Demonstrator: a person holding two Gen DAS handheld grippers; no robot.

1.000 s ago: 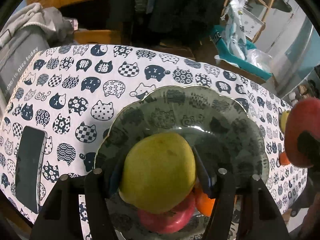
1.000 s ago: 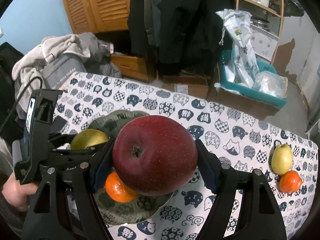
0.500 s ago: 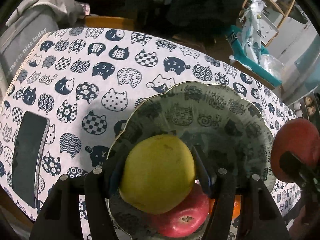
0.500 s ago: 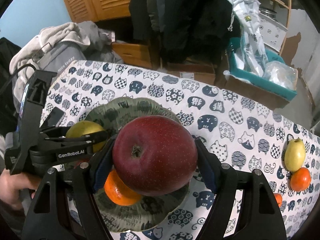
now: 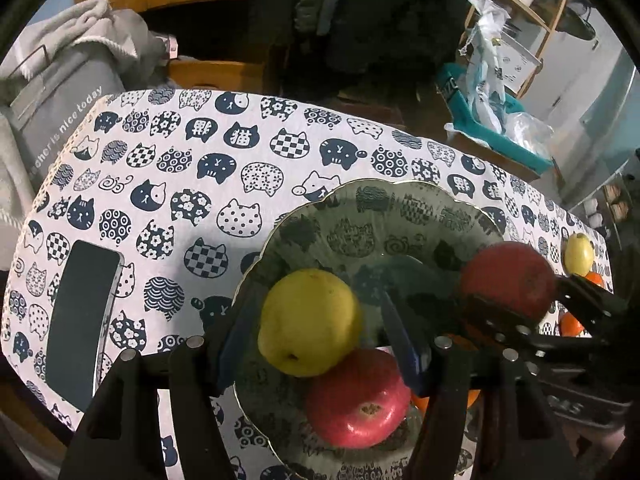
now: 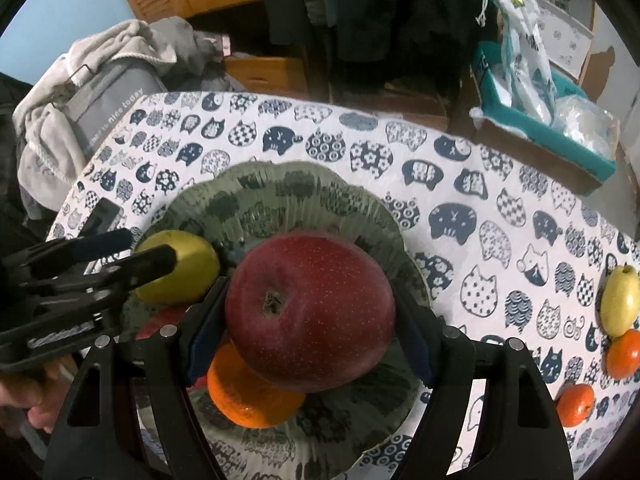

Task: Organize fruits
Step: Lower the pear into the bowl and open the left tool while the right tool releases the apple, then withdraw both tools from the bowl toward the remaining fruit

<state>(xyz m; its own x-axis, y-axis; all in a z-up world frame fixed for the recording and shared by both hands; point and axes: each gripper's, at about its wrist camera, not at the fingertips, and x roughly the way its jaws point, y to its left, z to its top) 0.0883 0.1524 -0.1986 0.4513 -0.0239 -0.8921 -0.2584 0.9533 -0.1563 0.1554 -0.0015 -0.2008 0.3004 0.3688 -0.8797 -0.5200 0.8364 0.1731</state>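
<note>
A green scalloped plate (image 5: 400,216) (image 6: 280,184) sits on the cat-print tablecloth. My left gripper (image 5: 316,344) is open around a yellow-green pear (image 5: 310,322) resting on the plate, with a gap at the right finger. A red apple (image 5: 358,400) and an orange (image 6: 250,394) lie on the plate too. My right gripper (image 6: 310,312) is shut on a dark red apple (image 6: 310,312) and holds it over the plate; it also shows in the left wrist view (image 5: 506,284).
A black phone (image 5: 80,320) lies on the cloth left of the plate. A second yellow pear (image 6: 620,304) and two oranges (image 6: 622,354) lie at the table's right end. A grey bag (image 5: 52,112) sits beyond the left edge, a teal box (image 6: 560,120) behind.
My left gripper has opened and the pear now rests on the plate. My right gripper has carried the dark red apple further over the plate.
</note>
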